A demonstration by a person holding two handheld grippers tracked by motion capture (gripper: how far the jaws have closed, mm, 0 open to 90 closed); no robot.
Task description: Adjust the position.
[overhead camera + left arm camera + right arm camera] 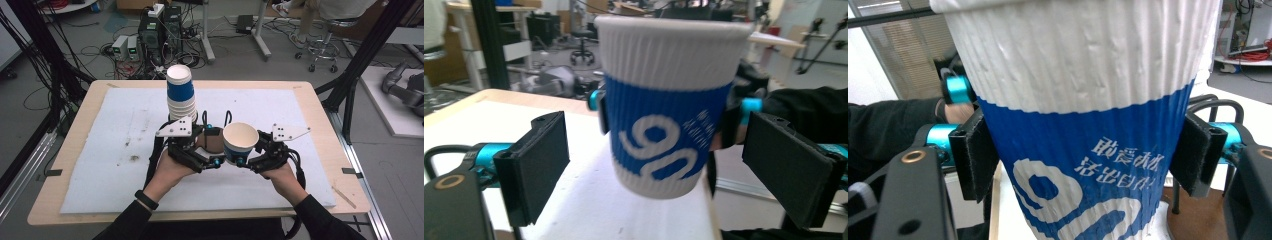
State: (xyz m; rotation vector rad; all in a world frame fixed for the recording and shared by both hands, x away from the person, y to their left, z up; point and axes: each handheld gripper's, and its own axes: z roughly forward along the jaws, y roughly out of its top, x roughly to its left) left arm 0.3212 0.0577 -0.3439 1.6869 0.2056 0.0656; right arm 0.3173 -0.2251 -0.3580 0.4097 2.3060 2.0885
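My right claw (pixel 1083 150) is clamped on a single paper cup (pixel 240 141), its two black pads pressed against the blue band on either side, and the cup is held upright above the white mat (pixel 100 165) near the front middle of the table (pixel 70 120). In the right claw's own view the ribbed white wall and the blue band with white lettering rise close in front of the camera, gripped at the band. My left claw (pixel 674 170) stands wide: its pads (pixel 536 165) sit well out on either side of that same cup (pixel 669 105) and touch nothing, so the cup hangs between them held by the right claw alone. From above, the left claw (pixel 212 161) lies just left of the cup and the right claw (pixel 243 161) just under and to the right of it, both hands close together, each with its grey three-cornered plate on top. Behind my left hand (pixel 170 172), farther back on the mat, stands a stack of the same cups (pixel 180 95), upright, white with a blue band at the top cup, apart from the one I hold. The mat bears a few dark smudges toward its left side.
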